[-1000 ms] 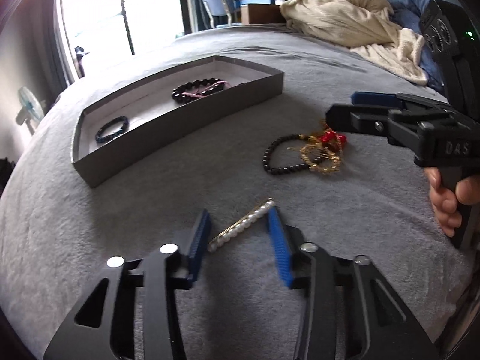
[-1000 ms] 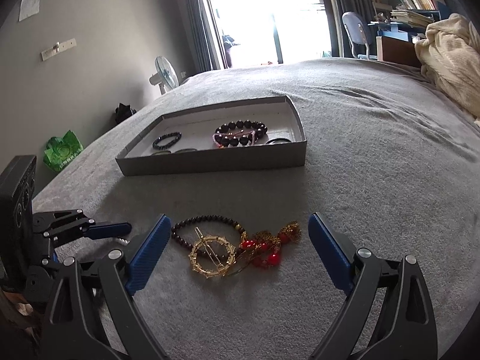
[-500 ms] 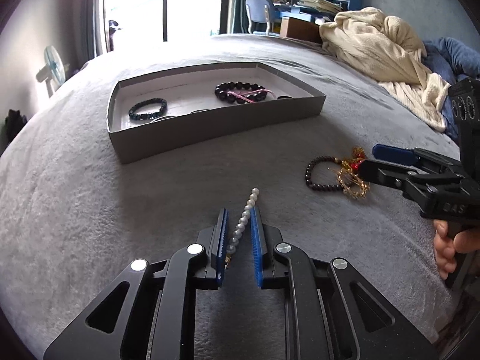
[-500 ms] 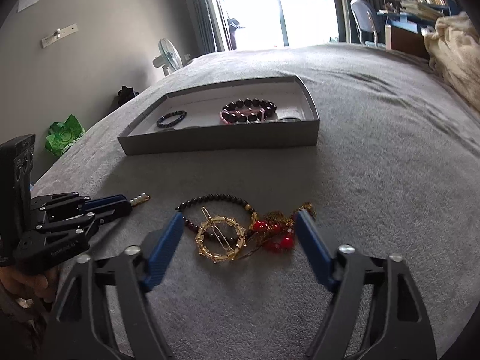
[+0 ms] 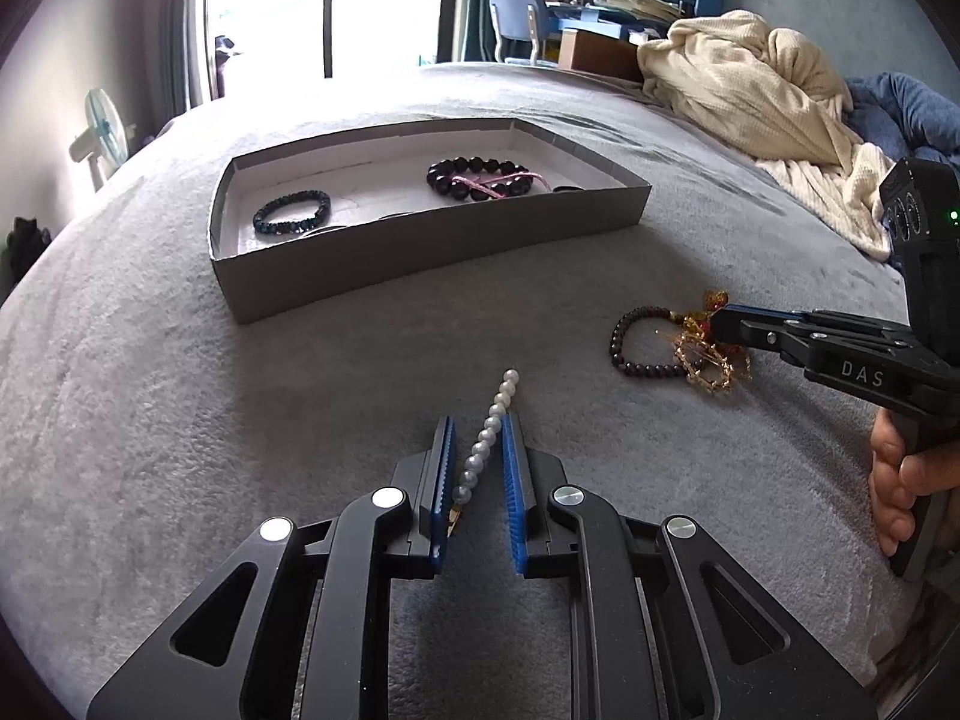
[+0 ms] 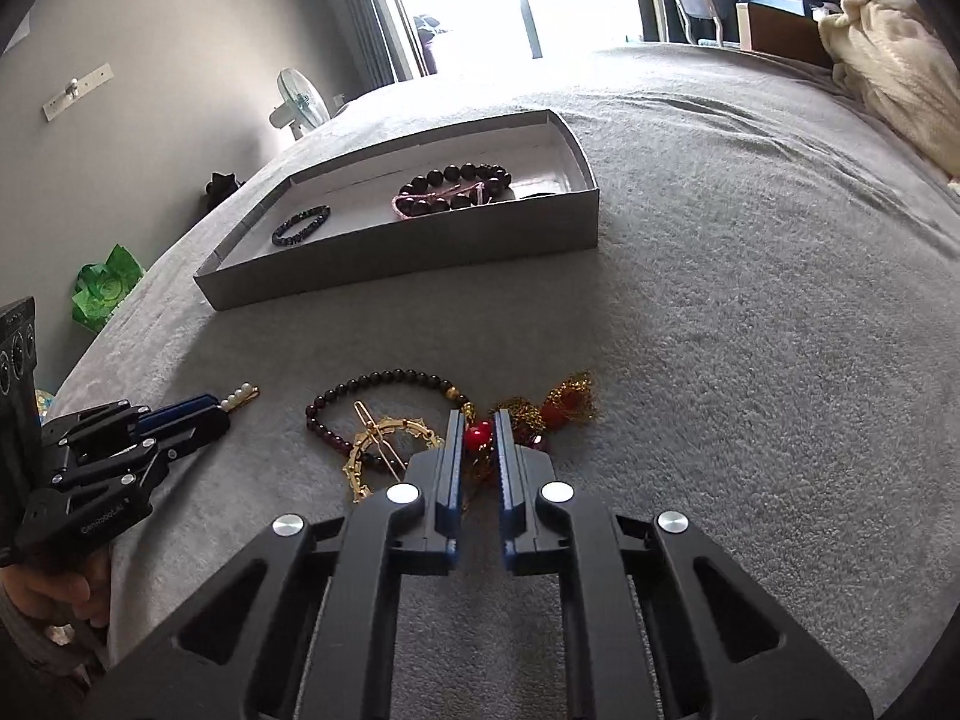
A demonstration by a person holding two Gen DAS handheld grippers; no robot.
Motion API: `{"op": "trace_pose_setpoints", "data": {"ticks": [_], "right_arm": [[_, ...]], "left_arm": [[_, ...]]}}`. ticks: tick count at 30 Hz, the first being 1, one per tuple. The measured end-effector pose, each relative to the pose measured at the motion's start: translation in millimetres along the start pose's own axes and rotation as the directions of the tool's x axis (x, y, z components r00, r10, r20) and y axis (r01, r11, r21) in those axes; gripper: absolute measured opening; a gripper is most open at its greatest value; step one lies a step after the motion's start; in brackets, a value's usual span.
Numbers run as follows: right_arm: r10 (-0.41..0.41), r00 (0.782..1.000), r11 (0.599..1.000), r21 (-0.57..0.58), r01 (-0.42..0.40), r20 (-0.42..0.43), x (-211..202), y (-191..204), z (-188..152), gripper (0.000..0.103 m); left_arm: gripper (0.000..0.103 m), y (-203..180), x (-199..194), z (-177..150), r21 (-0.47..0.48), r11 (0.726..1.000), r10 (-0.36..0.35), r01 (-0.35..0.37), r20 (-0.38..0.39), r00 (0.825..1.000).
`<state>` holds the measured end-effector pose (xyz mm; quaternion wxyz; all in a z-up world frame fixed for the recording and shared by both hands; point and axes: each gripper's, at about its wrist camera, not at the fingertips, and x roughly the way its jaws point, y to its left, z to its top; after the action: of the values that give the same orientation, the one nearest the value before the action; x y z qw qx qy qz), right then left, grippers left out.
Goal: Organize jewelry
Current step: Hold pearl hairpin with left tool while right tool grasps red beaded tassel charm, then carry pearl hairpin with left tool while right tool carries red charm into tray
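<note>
A pearl hair clip [image 5: 489,423] lies slantwise between the blue pads of my left gripper [image 5: 478,420], which is shut on it just above the grey bedspread. To the right lies a tangle: a dark bead bracelet [image 6: 384,377], a round gold hairpin [image 6: 375,450] and a red-and-gold ornament [image 6: 478,437]. My right gripper [image 6: 478,415] is closing, and its narrow jaws pinch the ornament's red bead. The grey tray [image 5: 420,252] beyond holds a small dark bracelet [image 5: 291,213] and a large-bead bracelet [image 5: 480,177] with a pink cord.
A cream blanket [image 5: 750,90] and blue cloth are heaped at the bed's far right. A fan [image 6: 300,102], a chair and a desk with books stand by the bright window. A green bag [image 6: 108,288] lies beside the bed on the left.
The right gripper's jaws went from wide open around the tangle to nearly together on the red bead. The left gripper's jaws closed onto the pearl clip, and its view rolled level.
</note>
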<state>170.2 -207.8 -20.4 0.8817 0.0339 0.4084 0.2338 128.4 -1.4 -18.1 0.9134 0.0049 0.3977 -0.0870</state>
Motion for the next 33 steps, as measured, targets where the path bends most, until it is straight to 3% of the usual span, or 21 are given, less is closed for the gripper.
{"op": "trace_pose_setpoints", "data": {"ticks": [4, 10, 17, 26, 30, 32, 33], "right_arm": [[-0.015, 0.998, 0.999, 0.04, 0.012, 0.06, -11, -8, -1, 0.008], [-0.016, 0.993, 0.989, 0.148, -0.002, 0.119, -22, -28, -3, 0.008], [-0.018, 0.998, 0.986, 0.167, 0.008, 0.059, -13, -29, -3, 0.009], [-0.041, 0.999, 0.992, 0.122, 0.04, 0.011, -4, -21, -3, 0.023], [-0.069, 0.998, 0.992, 0.11, 0.068, 0.007, -4, -18, -4, 0.023], [-0.072, 0.997, 0.992, 0.109, 0.071, 0.009, -4, -18, -4, 0.023], [-0.069, 0.998, 0.992, 0.108, 0.067, 0.012, -5, -18, -5, 0.016]], "left_arm": [[0.023, -1, 1, 0, 0.01, 1.0, 0.0, 0.0, -0.006, 1.0], [0.023, -2, 2, 0, 0.013, 1.0, 0.002, -0.001, -0.007, 1.0], [0.023, 0, 6, 0, 0.013, 1.0, -0.008, 0.008, -0.033, 0.999], [0.023, 1, 6, 1, 0.002, 1.0, -0.016, 0.016, -0.034, 0.999], [0.022, 2, 5, 1, -0.001, 1.0, -0.019, 0.019, -0.029, 0.999], [0.016, 3, 4, 0, -0.006, 1.0, -0.017, 0.017, -0.024, 1.0], [0.014, 4, 4, 0, -0.011, 1.0, -0.018, 0.018, -0.022, 1.0]]}}
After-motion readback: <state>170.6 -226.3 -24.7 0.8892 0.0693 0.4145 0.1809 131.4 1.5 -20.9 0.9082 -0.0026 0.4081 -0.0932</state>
